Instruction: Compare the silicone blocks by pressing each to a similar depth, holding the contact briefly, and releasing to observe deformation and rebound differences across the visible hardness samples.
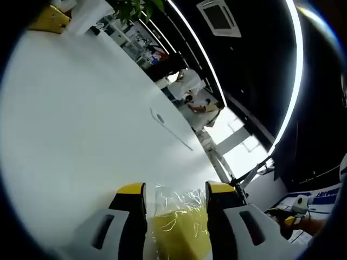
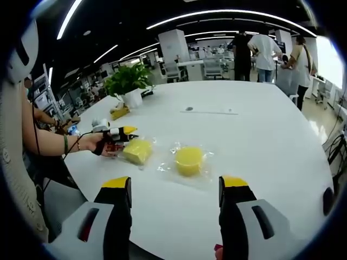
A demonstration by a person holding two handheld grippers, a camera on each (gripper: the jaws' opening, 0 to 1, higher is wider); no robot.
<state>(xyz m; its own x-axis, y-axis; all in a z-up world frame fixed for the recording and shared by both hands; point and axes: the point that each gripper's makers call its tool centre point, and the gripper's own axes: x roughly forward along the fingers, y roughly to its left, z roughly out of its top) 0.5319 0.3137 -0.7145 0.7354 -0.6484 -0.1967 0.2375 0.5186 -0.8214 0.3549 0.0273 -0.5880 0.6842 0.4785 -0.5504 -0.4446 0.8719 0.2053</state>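
Right gripper view: your left tool [image 2: 129, 130] grips the square block [image 2: 137, 151] on the bench [image 2: 260, 135]; the round block [image 2: 188, 160] lies just beside it. Your right tool [image 2: 176, 187] is open, hovering near.

The table [image 2: 260, 135] is white. Both blocks are yellow, the square block [image 2: 137, 151] and the round block [image 2: 188, 160], in clear wrap. The gripper tips look yellow and black.
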